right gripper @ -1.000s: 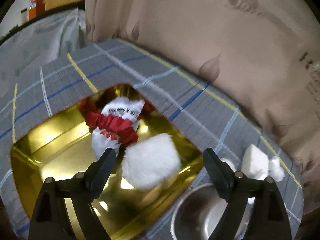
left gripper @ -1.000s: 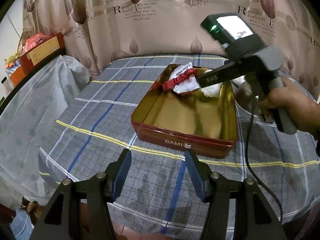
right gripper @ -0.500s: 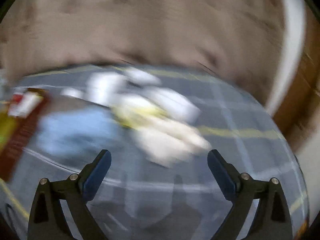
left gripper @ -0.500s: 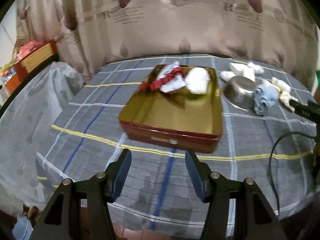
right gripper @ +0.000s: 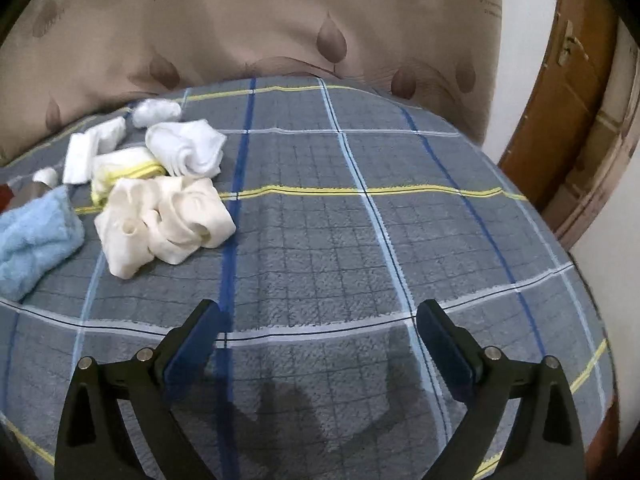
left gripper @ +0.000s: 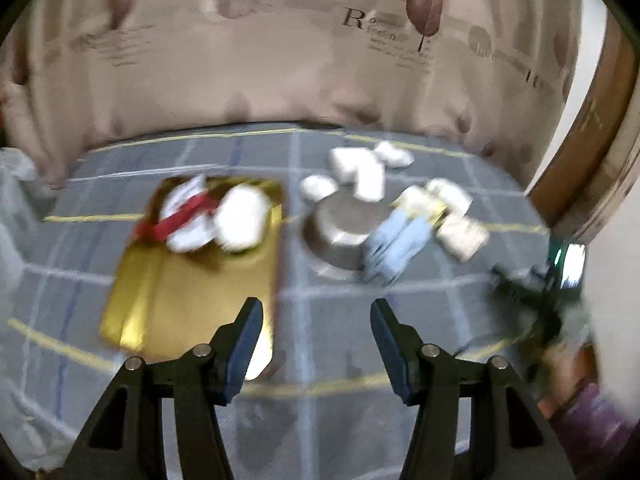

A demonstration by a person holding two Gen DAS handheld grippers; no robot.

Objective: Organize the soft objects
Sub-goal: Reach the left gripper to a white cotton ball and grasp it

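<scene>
The right tongs [right gripper: 318, 344] are hanging spread and empty, having just widened, over bare plaid table [right gripper: 400, 220]. Cream socks [right gripper: 164, 222] are lying at ten o'clock, well inside the edge. The left tongs [left gripper: 316, 344] are gaping, empty, beside the gold tin [left gripper: 192, 292].

Large "R" on curtain [left gripper: 352, 20]
</scene>
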